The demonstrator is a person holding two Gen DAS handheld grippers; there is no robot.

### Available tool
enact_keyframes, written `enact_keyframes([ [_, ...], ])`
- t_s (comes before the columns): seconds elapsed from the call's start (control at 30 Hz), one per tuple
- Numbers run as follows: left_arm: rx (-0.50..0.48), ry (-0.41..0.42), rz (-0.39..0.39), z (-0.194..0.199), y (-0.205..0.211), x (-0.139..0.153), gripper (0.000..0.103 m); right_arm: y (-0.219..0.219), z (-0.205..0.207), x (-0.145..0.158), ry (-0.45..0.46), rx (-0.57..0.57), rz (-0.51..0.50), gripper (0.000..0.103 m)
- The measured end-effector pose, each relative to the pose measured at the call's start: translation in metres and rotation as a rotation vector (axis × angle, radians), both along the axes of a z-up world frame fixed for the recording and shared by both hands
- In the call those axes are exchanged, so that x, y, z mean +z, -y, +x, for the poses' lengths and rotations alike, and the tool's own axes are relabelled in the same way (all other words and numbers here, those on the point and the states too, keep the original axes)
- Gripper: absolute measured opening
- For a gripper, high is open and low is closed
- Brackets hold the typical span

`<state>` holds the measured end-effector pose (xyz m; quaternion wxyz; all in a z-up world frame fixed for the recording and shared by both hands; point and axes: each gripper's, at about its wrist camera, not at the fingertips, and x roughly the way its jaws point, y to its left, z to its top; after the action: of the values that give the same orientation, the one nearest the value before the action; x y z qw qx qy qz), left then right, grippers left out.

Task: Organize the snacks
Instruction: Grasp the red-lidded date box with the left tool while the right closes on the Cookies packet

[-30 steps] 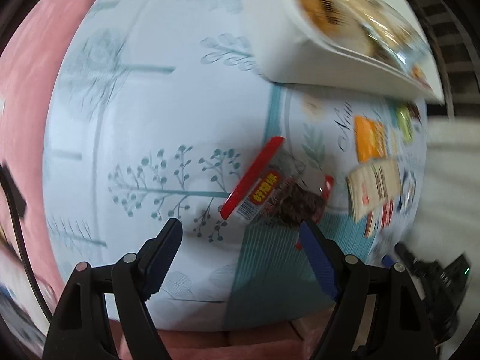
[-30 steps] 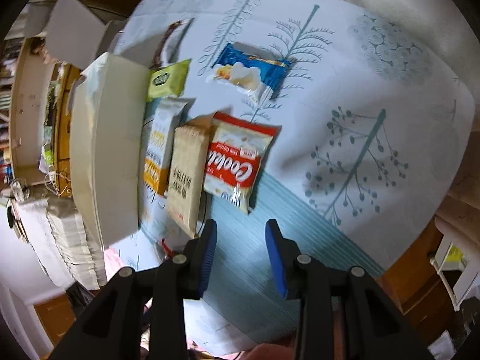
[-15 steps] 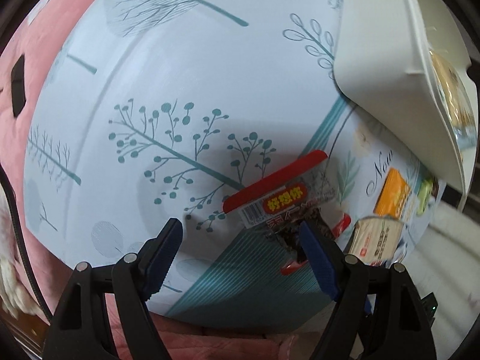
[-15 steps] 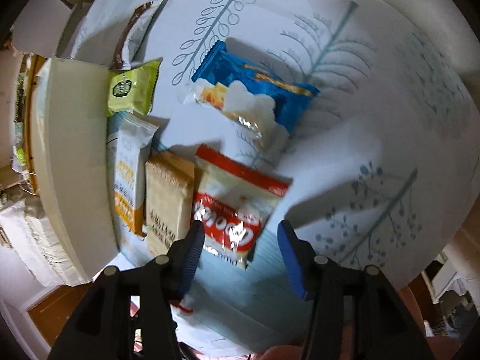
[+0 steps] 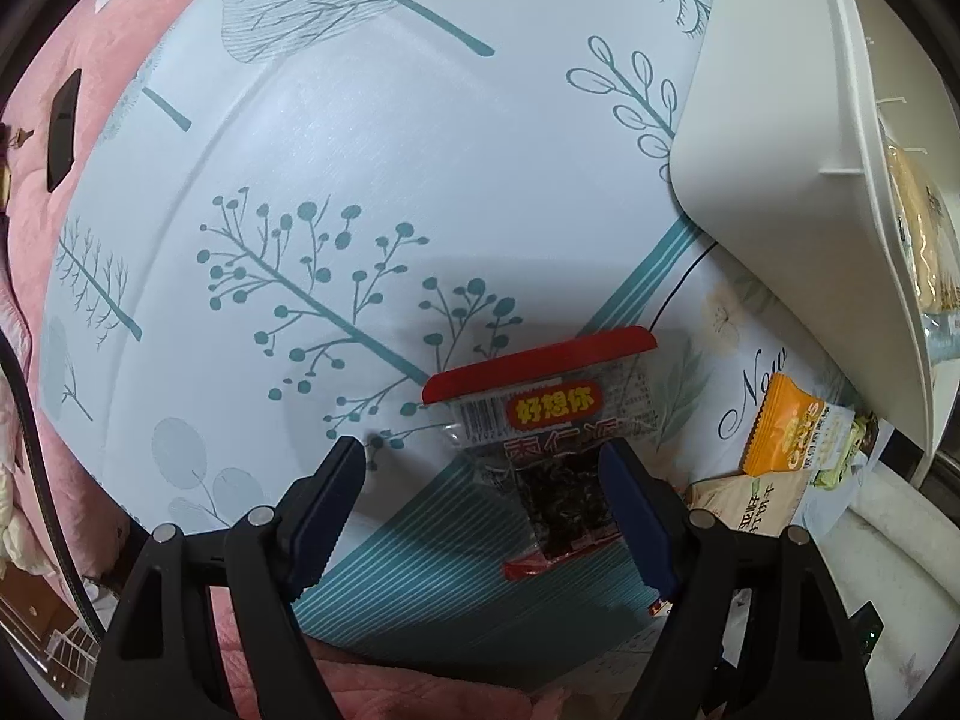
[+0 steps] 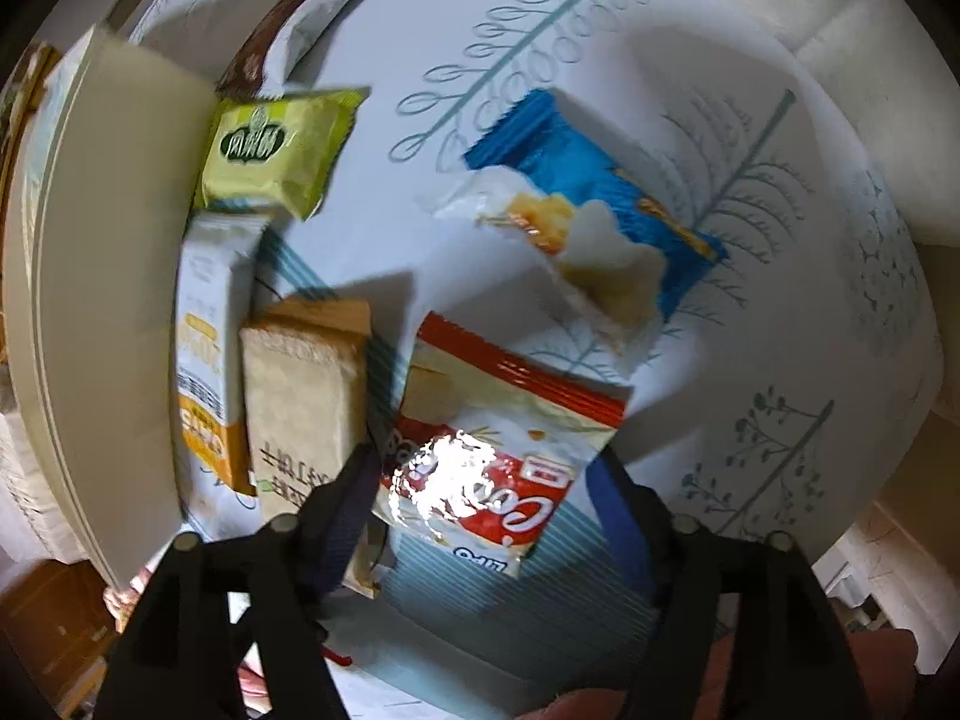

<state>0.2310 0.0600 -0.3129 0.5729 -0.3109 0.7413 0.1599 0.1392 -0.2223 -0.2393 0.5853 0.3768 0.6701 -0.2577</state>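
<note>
In the left wrist view my left gripper (image 5: pixel 483 471) is open over the table. A clear packet with a red top and dark filling (image 5: pixel 549 429) lies flat just inside the right finger. In the right wrist view my right gripper (image 6: pixel 486 477) is open wide, its fingers either side of a red and white biscuit packet (image 6: pixel 492 450) lying on the cloth. A blue cracker packet (image 6: pixel 591 204) lies beyond it. A white storage bin (image 6: pixel 102 300) stands at the left; it also shows in the left wrist view (image 5: pixel 774 180), with snacks inside.
Beside the bin lie a green packet (image 6: pixel 279 150), a white and orange packet (image 6: pixel 210 348), a tan packet (image 6: pixel 306 402) and a brown and white one (image 6: pixel 288 18). An orange packet (image 5: pixel 780 426) lies under the bin's edge. A pink quilt (image 5: pixel 48 138) borders the table.
The right gripper has opened wider and moved down onto the red and white packet. The left gripper has closed in on the red-topped packet, which now reaches between its fingers.
</note>
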Motion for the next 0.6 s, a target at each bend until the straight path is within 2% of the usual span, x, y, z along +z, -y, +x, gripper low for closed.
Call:
enact_keyframes([
  [0.37, 0.007, -0.027, -0.022, 0.013, 0.016, 0.004, 0.077, -0.038, 0.029, -0.006, -0.110, 0.118, -0.084, 0.077],
  [0.6, -0.006, -0.025, -0.036, 0.019, 0.032, 0.003, 0.074, -0.049, 0.034, -0.012, -0.131, 0.134, -0.088, 0.072],
])
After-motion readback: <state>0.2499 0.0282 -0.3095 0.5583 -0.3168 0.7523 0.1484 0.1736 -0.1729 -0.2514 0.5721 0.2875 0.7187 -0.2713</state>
